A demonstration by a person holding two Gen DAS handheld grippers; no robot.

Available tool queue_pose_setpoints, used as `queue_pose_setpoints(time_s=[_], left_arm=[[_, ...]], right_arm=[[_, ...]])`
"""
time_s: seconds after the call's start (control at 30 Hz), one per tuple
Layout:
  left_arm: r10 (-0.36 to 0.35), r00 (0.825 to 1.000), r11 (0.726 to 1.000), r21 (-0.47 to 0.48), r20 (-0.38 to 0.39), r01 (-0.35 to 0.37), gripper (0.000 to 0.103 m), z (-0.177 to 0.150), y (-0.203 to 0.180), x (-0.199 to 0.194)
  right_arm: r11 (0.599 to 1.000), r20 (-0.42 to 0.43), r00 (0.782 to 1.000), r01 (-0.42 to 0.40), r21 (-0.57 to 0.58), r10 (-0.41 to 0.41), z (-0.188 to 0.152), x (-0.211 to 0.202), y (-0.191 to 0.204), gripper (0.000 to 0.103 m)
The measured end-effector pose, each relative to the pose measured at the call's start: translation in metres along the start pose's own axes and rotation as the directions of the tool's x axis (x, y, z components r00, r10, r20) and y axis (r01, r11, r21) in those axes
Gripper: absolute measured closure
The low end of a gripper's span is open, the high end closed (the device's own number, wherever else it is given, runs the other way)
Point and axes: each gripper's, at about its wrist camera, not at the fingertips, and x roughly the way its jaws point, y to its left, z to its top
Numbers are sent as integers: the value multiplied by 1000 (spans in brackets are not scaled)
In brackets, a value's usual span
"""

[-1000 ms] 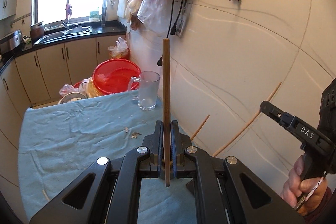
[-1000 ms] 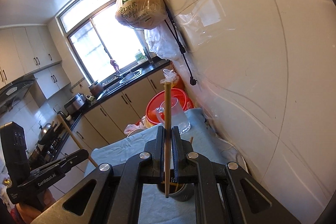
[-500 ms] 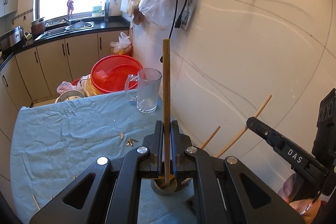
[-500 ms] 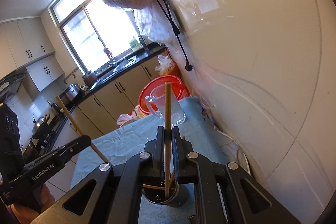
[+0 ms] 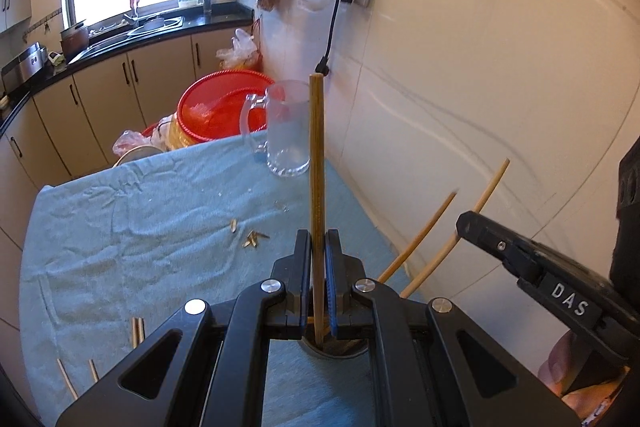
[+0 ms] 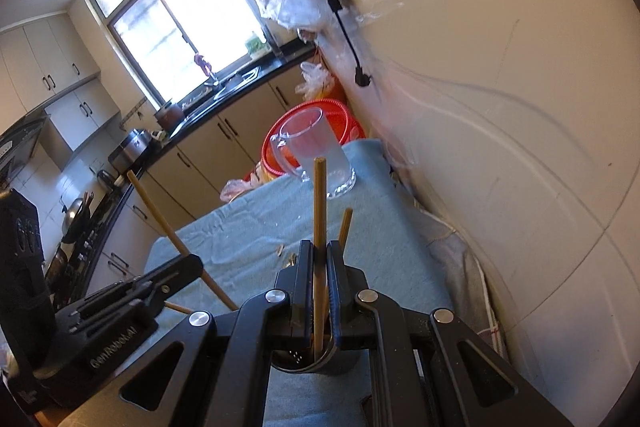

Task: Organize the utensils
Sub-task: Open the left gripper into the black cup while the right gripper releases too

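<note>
At the centre of each wrist view a wooden chopstick is standing upright, its lower tip dipping into a dark holder cup that is mostly hidden behind the gripper bodies at the bottom of the frame. The left gripper and right gripper are each pinching one such stick between nearly closed fingers. Past them, a glass mug is sitting on the blue cloth, with more sticks lying cut off at lower left.

Both the left gripper and right gripper have fingers clamped, side by side.
</note>
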Motion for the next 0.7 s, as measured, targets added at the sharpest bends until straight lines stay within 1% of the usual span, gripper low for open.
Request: queue_pose_setpoints(time_s=[0.17, 0.37, 0.43, 0.47, 0.53, 0.6, 0.7], left_arm=[[37, 999, 999, 8, -10, -37, 96, -3, -2, 6], [57, 998, 998, -19, 9, -57, 96, 3, 0, -3], [62, 998, 998, -35, 27, -61, 92, 6, 1, -14], [64, 997, 997, -43, 41, -62, 91, 9, 2, -22], [73, 995, 995, -67, 72, -68, 85, 10, 6, -40], [77, 992, 993, -98, 97, -68, 82, 9, 13, -57], [84, 990, 988, -139, 114, -68, 82, 6, 27, -84]], right_arm=[[1000, -20, 1000, -8, -15, 7, 3, 12, -1, 94], [999, -19, 999, -35, -16, 35, 11, 6, -4, 94], [999, -7, 999, -39, -15, 38, 14, -1, -4, 93], [1000, 2, 1000, -24, -15, 24, 15, -7, -4, 90], [1000, 26, 999, -23, -7, 24, 15, -18, -4, 86], [1000, 47, 999, -18, -5, 19, 13, -30, -1, 80], [999, 57, 997, -42, -15, 43, 5, -47, 7, 79]])
